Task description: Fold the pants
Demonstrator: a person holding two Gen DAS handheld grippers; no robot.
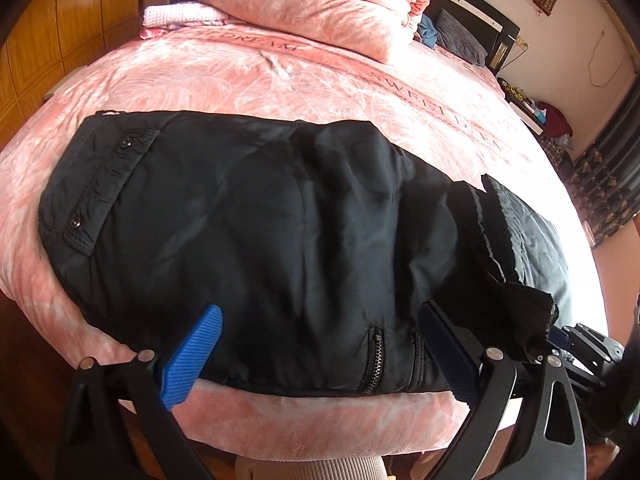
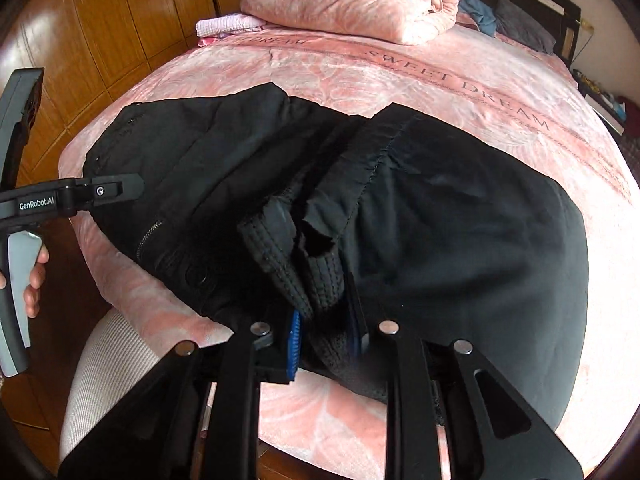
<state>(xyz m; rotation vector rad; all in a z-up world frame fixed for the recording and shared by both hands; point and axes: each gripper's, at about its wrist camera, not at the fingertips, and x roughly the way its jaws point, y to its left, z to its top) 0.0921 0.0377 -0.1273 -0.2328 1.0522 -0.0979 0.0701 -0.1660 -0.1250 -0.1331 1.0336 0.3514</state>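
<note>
Black pants (image 1: 248,216) lie spread on the pink bed (image 1: 320,80). Left gripper (image 1: 320,332) stands wide open, its blue fingers straddling the near hem beside the zipper (image 1: 374,356). Right gripper (image 2: 324,336) is clamped on bunched waistband fabric directly ahead.

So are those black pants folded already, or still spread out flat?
Partly folded: the black pants lie doubled on the pink bedspread, layers overlapping mid-garment, with the right tool gripping a bunched edge.

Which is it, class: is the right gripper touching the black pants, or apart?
Touching. The right wrist view shows the right gripper clamped on a bunched fold of the black pants.
</note>
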